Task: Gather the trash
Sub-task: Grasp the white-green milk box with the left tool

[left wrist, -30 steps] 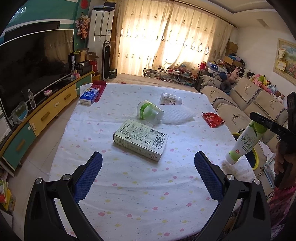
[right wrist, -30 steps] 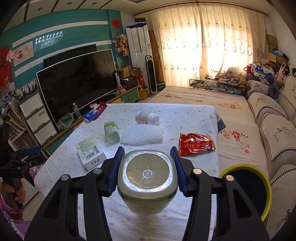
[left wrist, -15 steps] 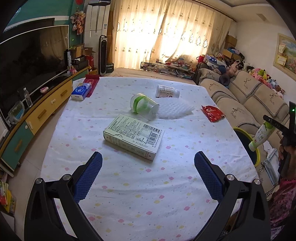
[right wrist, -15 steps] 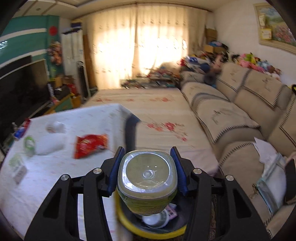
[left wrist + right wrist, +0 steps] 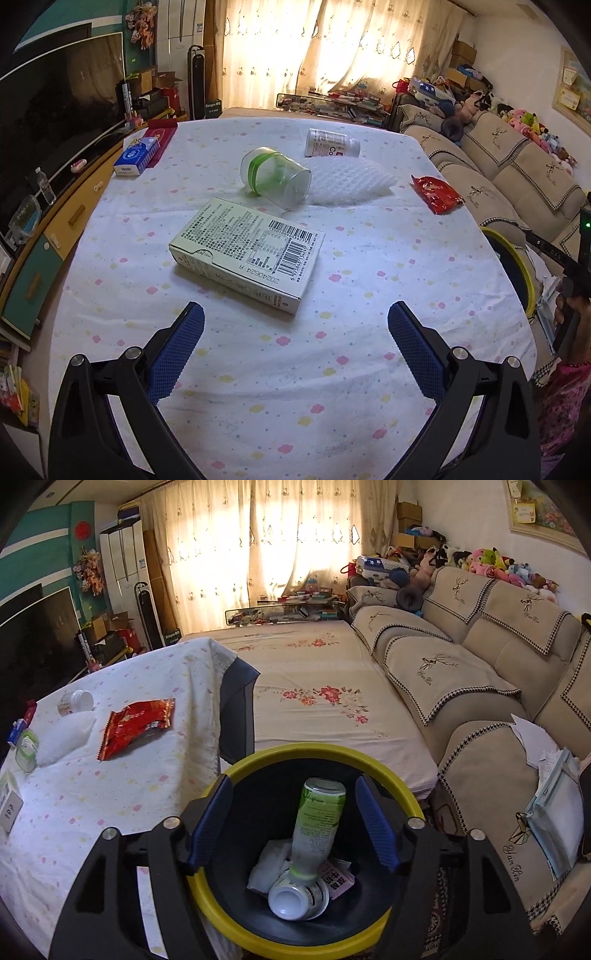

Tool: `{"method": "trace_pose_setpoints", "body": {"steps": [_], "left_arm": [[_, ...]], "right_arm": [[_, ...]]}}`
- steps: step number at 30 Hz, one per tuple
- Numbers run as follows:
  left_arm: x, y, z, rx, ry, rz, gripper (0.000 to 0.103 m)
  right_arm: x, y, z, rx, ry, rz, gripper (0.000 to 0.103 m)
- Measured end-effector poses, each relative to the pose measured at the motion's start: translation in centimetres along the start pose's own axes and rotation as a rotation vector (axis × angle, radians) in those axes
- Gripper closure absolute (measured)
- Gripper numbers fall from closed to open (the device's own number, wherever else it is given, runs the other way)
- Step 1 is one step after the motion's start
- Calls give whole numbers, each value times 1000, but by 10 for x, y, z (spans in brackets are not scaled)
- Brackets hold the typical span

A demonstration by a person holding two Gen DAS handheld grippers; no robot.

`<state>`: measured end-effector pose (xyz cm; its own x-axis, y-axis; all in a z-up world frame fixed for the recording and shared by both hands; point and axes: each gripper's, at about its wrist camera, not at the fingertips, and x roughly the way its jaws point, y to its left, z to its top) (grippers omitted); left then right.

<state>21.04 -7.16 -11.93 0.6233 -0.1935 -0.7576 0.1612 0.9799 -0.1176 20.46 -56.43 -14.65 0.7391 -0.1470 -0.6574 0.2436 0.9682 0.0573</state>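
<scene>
A: What changed? 
B: The left gripper (image 5: pixel 295 325), fingers spread and empty, moved nearer the barcoded carton (image 5: pixel 246 254) stamped "20240624 A". The right gripper (image 5: pixel 293 823) is opening; its green-labelled bottle (image 5: pixel 317 825) dropped into the yellow-rimmed bin (image 5: pixel 388 771).

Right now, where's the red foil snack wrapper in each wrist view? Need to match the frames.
Left wrist view: red foil snack wrapper lies flat at right of centre, near the table's right edge.
Right wrist view: same wrapper sits left of centre, close to the draped table edge.
Shared landmark: the black bin with a yellow rim, at the far right edge in the left wrist view.
</scene>
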Motion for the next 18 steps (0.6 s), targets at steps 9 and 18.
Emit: {"method": "trace_pose_setpoints", "body": {"steps": [9, 18], "left_arm": [[42, 8, 8, -17, 29, 95, 5], [51, 49, 7, -72, 51, 174, 5]], "right_arm": [[-19, 20, 3, -21, -33, 65, 35], [-20, 38, 5, -58, -38, 99, 35]]}}
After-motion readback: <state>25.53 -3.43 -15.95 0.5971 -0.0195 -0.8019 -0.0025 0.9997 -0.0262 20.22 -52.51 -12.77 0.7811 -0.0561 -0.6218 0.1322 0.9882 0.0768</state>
